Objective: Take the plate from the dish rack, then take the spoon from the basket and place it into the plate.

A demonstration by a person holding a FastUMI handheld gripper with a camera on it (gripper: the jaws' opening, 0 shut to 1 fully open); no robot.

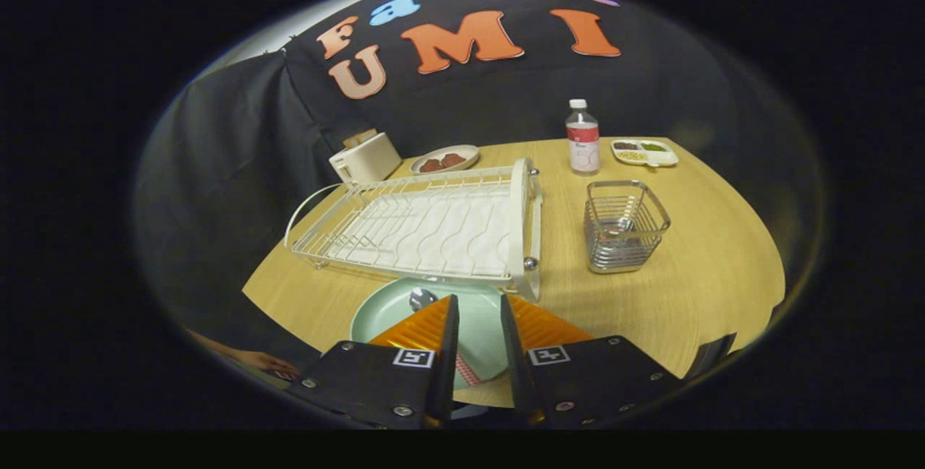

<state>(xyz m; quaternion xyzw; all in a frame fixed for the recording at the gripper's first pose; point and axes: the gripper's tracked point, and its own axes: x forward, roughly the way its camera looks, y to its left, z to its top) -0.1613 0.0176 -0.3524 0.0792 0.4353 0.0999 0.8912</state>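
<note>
Upper left of the frame: a toaster [365, 158] is standing at the table's [708, 274] far edge, with a plate of brown food [445, 159] just right of it.

Centre: the dish rack [426, 227] is sitting empty, its slots holding no dishes. Just below it, at lower centre, the green plate [383, 313] is lying flat on the table, touching or nearly touching the rack's near rail.

The spoon [421, 299] is lying in the plate; its bowl is showing just left of the left finger's tip, and a red-patterned handle is showing low in the gap between the fingers.

Bottom centre: the gripper [477, 303] is hovering over the plate, fingers [426, 324] standing narrowly apart and pressing on nothing visible.

Right of centre: the wire basket [625, 227] is standing upright. I cannot tell whether anything is left in it. Upper right: a bottle [582, 136] and a divided tray [644, 152] are standing beyond it.

Judgement: the placing looks done, the step in hand being release and retreat. To do it well: be lifting straight up and back, keeping the fingers clear of the handle so the spoon is not dragged off the rim.
</note>
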